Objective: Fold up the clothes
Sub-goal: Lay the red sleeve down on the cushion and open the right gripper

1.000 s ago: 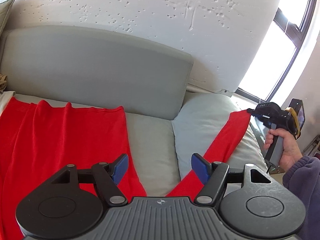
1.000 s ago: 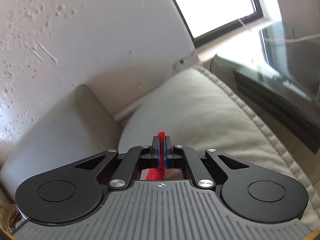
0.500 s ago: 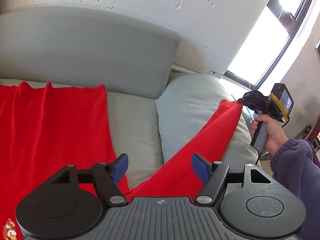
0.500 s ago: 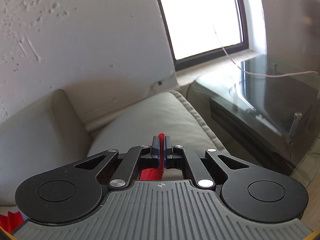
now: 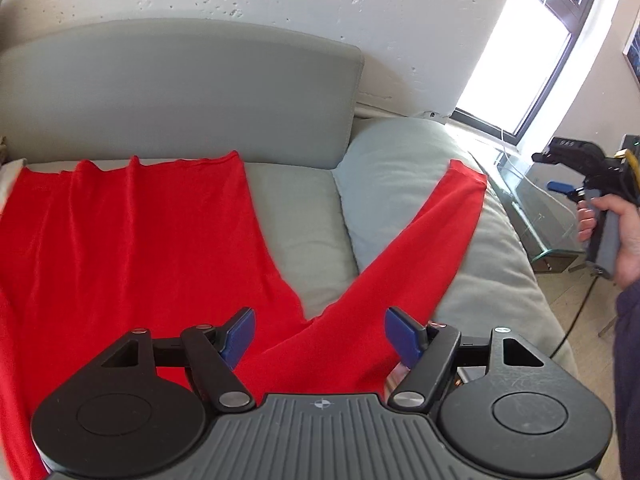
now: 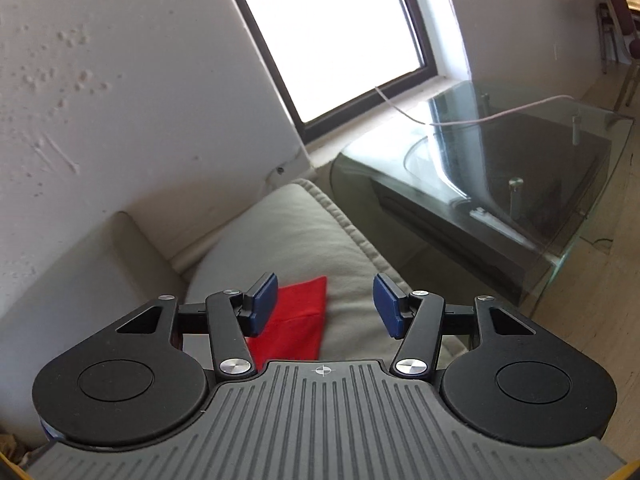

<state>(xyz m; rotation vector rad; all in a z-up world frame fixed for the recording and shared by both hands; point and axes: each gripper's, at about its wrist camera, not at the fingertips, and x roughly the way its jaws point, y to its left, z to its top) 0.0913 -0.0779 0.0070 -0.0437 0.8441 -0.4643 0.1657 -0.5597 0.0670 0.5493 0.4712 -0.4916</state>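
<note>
Left wrist view: left gripper [image 5: 320, 334] spread wide, blue pads [image 5: 240, 334] apart with nothing between them, hovering over the red garment [image 5: 132, 248]. Garment laid flat across the grey sofa [image 5: 180, 88], main body on the seat at left reaching up to the backrest, 1 sleeve [image 5: 424, 248] stretched diagonally rightward over the pale cushion [image 5: 400, 152]. Sleeve end lying loose on the cushion, near its far edge. Right gripper [image 5: 560, 172] seen off to the right, held in the person's hand [image 5: 620, 232], well apart from the sleeve end, its blue pad visible and jaws apart.

Right wrist view: right gripper [image 6: 325, 306] spread, blue pads [image 6: 262, 302] separated, holding nothing. Red sleeve tip [image 6: 296, 320] resting on the beige cushion [image 6: 304, 232] just below and between the fingers, nearer the left pad, not pinched. Glass table [image 6: 500, 168] to the right, with a thin cable [image 6: 480, 118] draped across it. Window [image 6: 332, 28] and white textured wall [image 6: 100, 92] behind.
</note>
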